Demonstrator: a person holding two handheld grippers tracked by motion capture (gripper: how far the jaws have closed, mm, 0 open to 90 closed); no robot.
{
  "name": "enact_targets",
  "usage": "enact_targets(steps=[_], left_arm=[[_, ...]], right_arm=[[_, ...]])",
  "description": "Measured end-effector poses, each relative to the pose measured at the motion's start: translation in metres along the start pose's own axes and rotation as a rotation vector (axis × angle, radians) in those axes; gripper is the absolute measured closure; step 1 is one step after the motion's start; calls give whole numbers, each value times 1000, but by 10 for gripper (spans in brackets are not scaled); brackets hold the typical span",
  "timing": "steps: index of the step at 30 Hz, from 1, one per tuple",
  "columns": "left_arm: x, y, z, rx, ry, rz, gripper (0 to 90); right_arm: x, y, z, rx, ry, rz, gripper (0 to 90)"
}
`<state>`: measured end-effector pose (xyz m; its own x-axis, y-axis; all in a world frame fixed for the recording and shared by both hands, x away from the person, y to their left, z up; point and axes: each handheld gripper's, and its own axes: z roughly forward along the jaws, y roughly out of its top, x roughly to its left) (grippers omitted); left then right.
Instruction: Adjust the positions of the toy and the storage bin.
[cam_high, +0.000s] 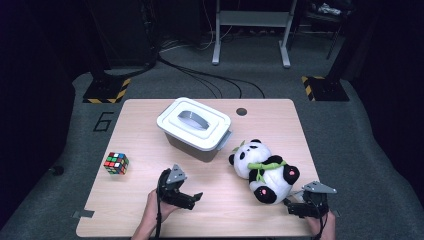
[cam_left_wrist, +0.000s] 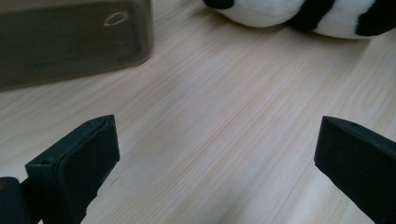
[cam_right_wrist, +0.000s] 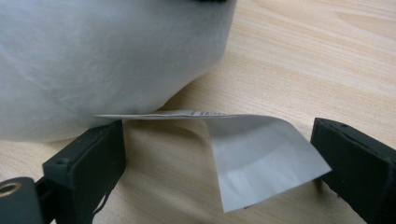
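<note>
A plush panda lies on its back on the right half of the wooden table. My right gripper sits at the panda's near side, open, with the toy's white body just ahead and its white fabric tag lying between the jaws. My left gripper rests low near the front middle of the table, open over bare wood. In the left gripper view the panda lies ahead to the right and the grey box ahead to the left.
A grey lidded storage box with a handle stands at the table's middle back. A colourful puzzle cube sits near the left edge. A round cable hole is at the back. Cables and stand legs lie on the floor beyond.
</note>
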<state>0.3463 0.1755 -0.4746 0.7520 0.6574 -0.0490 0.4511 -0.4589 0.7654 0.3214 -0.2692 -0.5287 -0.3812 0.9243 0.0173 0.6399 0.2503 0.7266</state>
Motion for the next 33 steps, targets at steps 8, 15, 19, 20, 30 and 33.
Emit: enact_targets(steps=[8,15,19,20,30,33], left_arm=[[-21,13,19,-11,-86,52,2],[-31,35,30,-38,-128,86,3],[-36,46,37,-40,-149,106,3],[-38,49,39,-42,-152,104,3],[-46,74,52,-59,-178,129,2],[-47,84,57,-76,-188,131,2]], right_arm=[[0,0,0,0,-4,-2,39],[1,0,0,1,-4,1,40],[0,0,0,0,-5,-3,40],[1,0,0,1,-5,2,40],[1,0,0,2,-5,2,40],[0,0,0,1,-5,-2,40]])
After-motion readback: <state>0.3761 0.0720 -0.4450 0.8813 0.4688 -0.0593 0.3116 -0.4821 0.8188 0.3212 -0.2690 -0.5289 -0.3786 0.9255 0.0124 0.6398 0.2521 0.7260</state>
